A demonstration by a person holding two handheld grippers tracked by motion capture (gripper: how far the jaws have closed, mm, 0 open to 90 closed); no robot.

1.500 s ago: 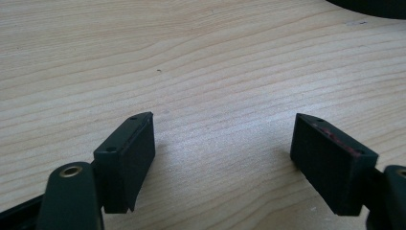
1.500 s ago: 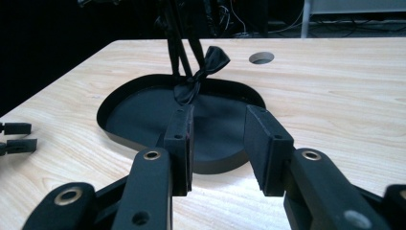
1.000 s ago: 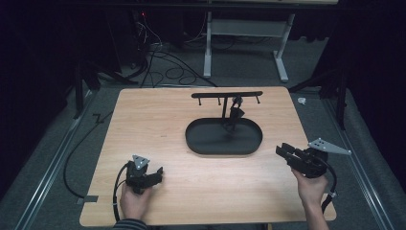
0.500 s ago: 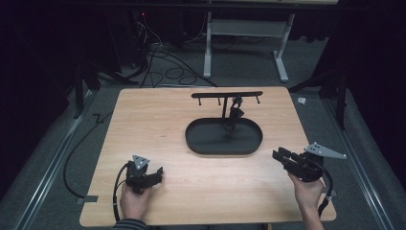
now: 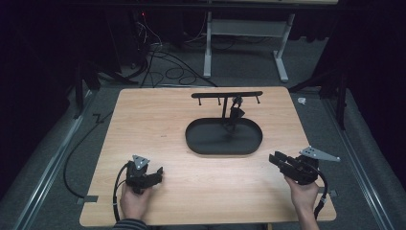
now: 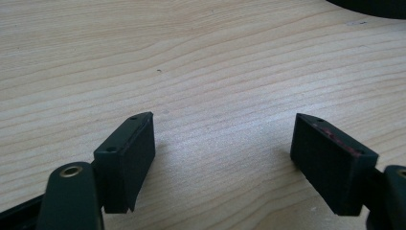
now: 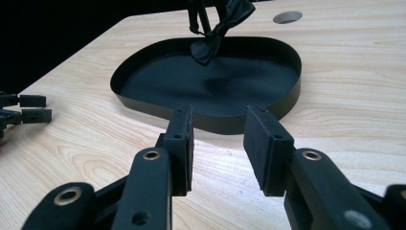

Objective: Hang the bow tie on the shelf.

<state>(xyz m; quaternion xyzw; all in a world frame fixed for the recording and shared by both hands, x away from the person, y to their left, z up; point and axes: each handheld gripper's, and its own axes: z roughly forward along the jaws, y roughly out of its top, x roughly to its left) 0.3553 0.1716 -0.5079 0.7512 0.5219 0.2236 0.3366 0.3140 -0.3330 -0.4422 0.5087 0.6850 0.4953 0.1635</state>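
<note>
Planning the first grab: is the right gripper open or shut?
Open: the right gripper shows bare table between its jaws, nothing held.

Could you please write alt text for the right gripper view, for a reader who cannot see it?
The right gripper, jaws open and empty, points across a wooden table at a black oval tray. A small black bow hangs from a stand above the tray.
</note>
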